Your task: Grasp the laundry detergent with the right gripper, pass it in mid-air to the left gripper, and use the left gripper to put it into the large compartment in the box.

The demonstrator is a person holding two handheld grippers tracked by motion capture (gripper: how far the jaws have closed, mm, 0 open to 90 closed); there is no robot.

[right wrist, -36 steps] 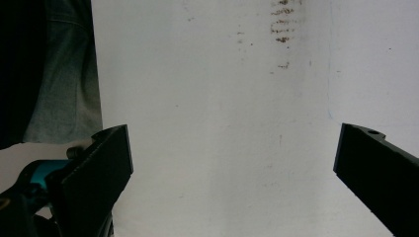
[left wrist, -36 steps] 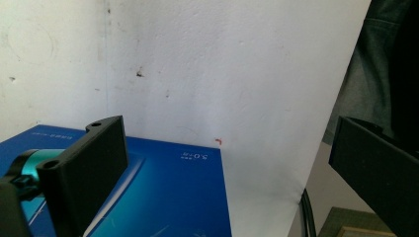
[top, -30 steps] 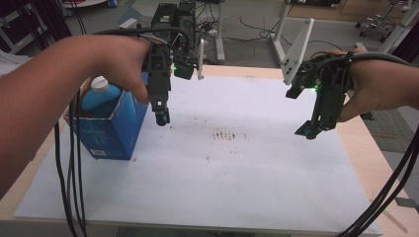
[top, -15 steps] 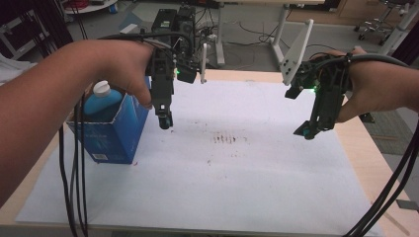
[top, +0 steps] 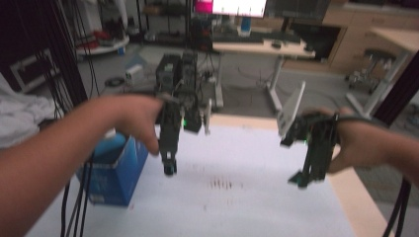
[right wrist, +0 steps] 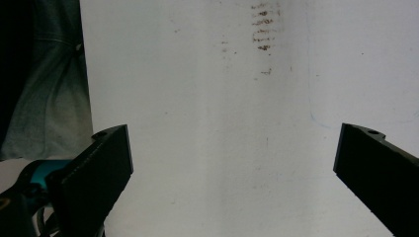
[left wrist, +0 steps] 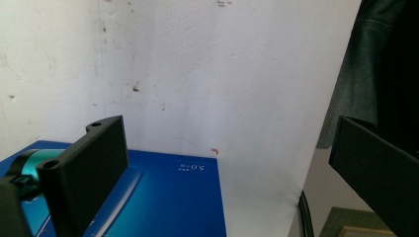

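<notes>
Counter (top: 306, 217), covered by a white sheet bearing a cluster of brown stains (top: 221, 184) near its middle. Blue box (top: 116, 170): stands on the sheet to the left of the stains, a pale blue-capped item showing at its top; its blue face also appears in the left gripper view. Left gripper (top: 169, 168): held above the sheet just right of the box, pointing down, jaws spread wide and empty. Right gripper (top: 301, 178): held above the sheet well right of the stains, near the counter edge, jaws likewise spread wide, nothing between them.
</notes>
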